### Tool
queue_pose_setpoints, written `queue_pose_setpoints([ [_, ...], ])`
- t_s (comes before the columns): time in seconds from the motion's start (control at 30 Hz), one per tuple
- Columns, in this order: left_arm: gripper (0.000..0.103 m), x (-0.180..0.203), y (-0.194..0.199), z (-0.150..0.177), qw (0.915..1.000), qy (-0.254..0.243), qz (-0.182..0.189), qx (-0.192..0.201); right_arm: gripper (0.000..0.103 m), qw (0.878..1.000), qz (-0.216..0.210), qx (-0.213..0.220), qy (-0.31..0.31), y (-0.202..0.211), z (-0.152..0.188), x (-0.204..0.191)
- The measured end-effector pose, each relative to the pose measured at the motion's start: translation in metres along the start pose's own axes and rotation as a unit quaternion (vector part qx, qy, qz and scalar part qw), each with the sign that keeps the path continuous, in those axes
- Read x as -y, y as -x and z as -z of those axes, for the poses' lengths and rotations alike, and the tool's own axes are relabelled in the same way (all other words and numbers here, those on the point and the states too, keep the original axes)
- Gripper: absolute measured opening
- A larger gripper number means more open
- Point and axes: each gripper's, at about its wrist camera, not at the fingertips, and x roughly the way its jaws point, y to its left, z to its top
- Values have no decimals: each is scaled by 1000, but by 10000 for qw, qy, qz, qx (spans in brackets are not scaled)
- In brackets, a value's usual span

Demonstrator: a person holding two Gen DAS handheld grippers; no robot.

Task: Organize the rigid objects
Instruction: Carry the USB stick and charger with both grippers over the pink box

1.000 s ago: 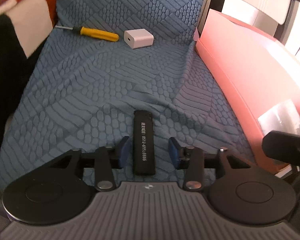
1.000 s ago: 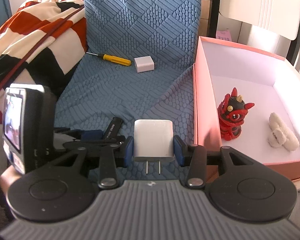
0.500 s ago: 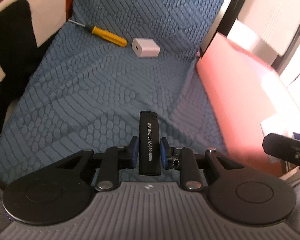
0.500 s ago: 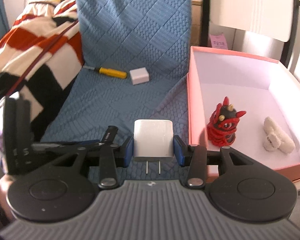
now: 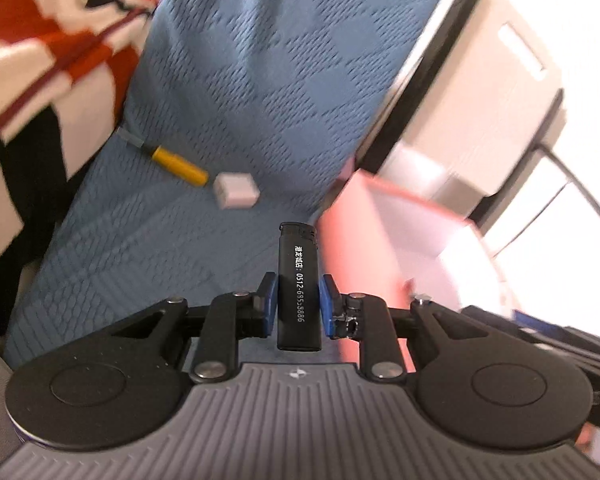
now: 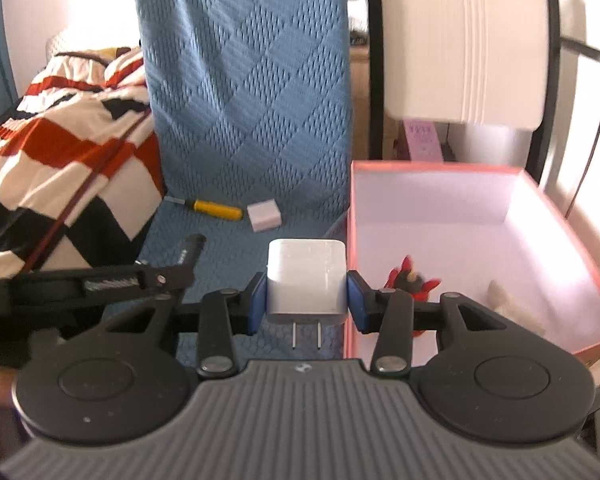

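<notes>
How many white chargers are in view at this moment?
2. One charger is clamped in the right gripper, prongs toward the camera. The other charger lies on the blue cover beside the screwdriver. The box interior is partly hidden.

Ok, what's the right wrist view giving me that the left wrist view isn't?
Right wrist only: the right gripper shut on a white plug, and the red figure and a pale object lying in the pink box.

Left wrist only: the printed number on the black lighter, clamped in the left gripper.

Both: lighter, yellow screwdriver, small white cube, blue cover, striped blanket, pink box.
</notes>
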Motion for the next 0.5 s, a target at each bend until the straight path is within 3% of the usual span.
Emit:
queue_pose_setpoints([
  [0.23, 26, 39, 31, -15, 9988, -207, 190, 390, 45, 9996, 9, 231, -144, 19, -12, 14],
  [0.5, 26, 76, 32, -19, 9974, -368, 453, 432, 45, 9986, 89, 414, -308, 36, -16, 36],
])
